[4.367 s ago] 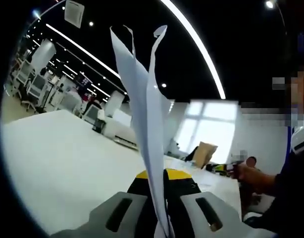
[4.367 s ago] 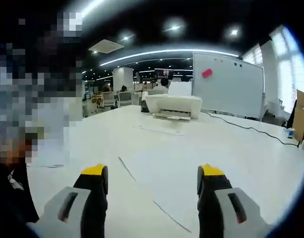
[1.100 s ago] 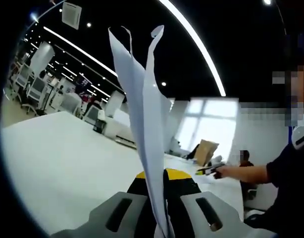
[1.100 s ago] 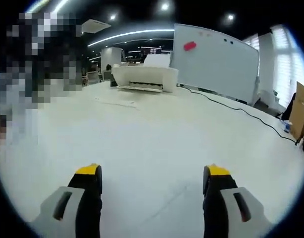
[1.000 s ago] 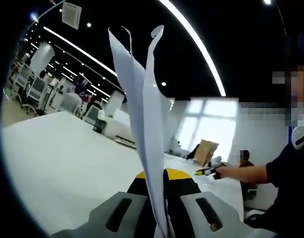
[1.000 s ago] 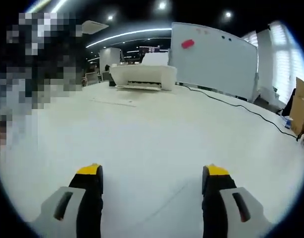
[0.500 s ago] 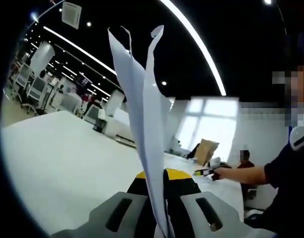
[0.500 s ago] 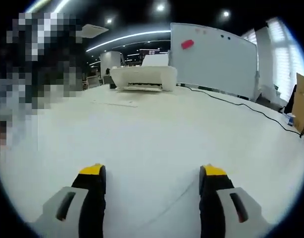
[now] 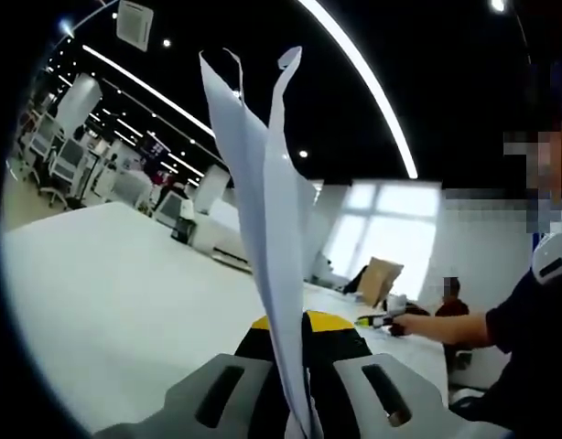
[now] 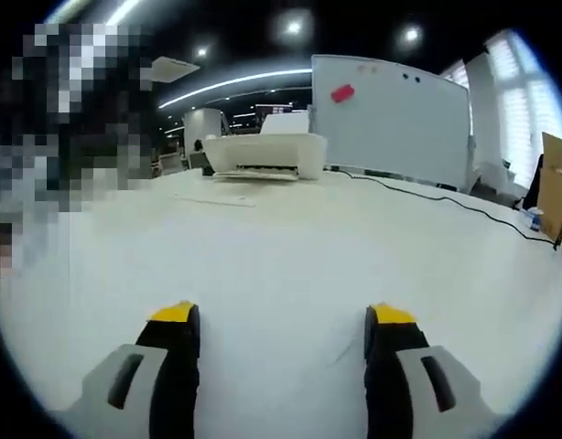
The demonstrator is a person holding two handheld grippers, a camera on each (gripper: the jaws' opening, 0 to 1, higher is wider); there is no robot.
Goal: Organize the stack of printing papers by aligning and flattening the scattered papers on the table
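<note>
Left gripper (image 9: 295,366) is clamped on the bottom edge of a few papers (image 9: 267,210) standing upright, tops curling apart; they look thin and floppy, so I'd grab low near an edge; right gripper (image 10: 279,352) has jaws apart over bare table (image 10: 290,265); loads of room, printer (image 10: 267,155) far back.

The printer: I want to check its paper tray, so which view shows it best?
The right gripper view. There the white printer stands in full on the far side of the table, front toward the camera, before a whiteboard. In the left gripper view it is a pale shape partly behind the held papers.
</note>
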